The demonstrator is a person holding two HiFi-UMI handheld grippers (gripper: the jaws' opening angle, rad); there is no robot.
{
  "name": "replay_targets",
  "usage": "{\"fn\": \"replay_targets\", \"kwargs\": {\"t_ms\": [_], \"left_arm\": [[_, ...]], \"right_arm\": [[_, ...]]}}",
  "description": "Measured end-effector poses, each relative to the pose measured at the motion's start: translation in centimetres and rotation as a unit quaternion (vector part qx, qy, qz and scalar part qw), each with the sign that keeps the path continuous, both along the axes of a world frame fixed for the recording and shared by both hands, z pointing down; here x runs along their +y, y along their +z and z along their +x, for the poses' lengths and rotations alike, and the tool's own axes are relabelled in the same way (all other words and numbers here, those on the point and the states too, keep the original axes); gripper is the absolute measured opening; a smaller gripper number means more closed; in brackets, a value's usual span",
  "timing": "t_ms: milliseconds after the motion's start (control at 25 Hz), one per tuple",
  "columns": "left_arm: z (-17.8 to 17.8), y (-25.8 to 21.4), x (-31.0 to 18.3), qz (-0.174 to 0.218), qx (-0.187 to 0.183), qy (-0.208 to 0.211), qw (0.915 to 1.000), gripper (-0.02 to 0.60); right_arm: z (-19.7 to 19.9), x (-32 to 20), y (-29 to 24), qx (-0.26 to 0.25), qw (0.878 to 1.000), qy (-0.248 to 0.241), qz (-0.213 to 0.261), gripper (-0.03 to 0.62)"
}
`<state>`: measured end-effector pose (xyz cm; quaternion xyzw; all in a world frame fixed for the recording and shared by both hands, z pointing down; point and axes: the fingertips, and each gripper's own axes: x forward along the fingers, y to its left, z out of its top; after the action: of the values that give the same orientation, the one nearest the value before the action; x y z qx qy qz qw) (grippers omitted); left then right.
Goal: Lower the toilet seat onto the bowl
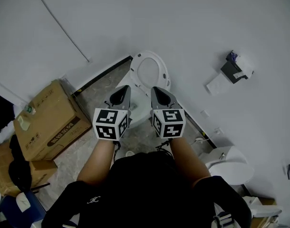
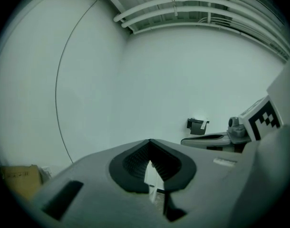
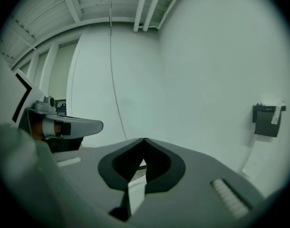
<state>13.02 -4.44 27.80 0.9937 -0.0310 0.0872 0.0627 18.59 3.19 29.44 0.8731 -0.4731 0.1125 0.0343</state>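
Observation:
In the head view the white toilet stands at the foot of the wall. Its oval seat (image 1: 150, 71) is raised and leans back towards the wall, above the bowl (image 1: 141, 107). My left gripper (image 1: 121, 93) and right gripper (image 1: 159, 93) hover side by side over the bowl's front, pointing at the seat and short of it. Both are shut with nothing between the jaws. In the left gripper view the left gripper (image 2: 150, 142) has its tips meeting against bare wall. In the right gripper view the right gripper (image 3: 144, 140) shows the same. Neither gripper view shows the seat.
Cardboard boxes (image 1: 50, 120) are stacked on the floor at the left. A black paper holder (image 1: 235, 69) with a hanging sheet is fixed to the wall at the right, also visible as the paper holder (image 3: 267, 119). A second white fixture (image 1: 230, 167) sits at the lower right.

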Motion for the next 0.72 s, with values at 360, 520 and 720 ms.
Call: {"fn": "replay_targets", "kwargs": {"t_ms": [360,520,720], "left_arm": [[2.7,2.7,-3.2,-0.022,-0.026,-0.020,0.9992,0.008],[5.1,3.1,-4.7,-0.018,-0.030,-0.036,0.9988,0.008],[8.9,2.9,-6.4,-0.004,-0.034,-0.050,0.9982,0.008]], "right_arm": [[7.4,-1.3,1.8,0.019,0.999,0.035,-0.028,0.009],[12.3,-2.4,3.8,0.030,0.997,0.052,-0.051,0.011],[18.6,-3.9,6.5,0.032,0.994,0.051,-0.087,0.043]]}}
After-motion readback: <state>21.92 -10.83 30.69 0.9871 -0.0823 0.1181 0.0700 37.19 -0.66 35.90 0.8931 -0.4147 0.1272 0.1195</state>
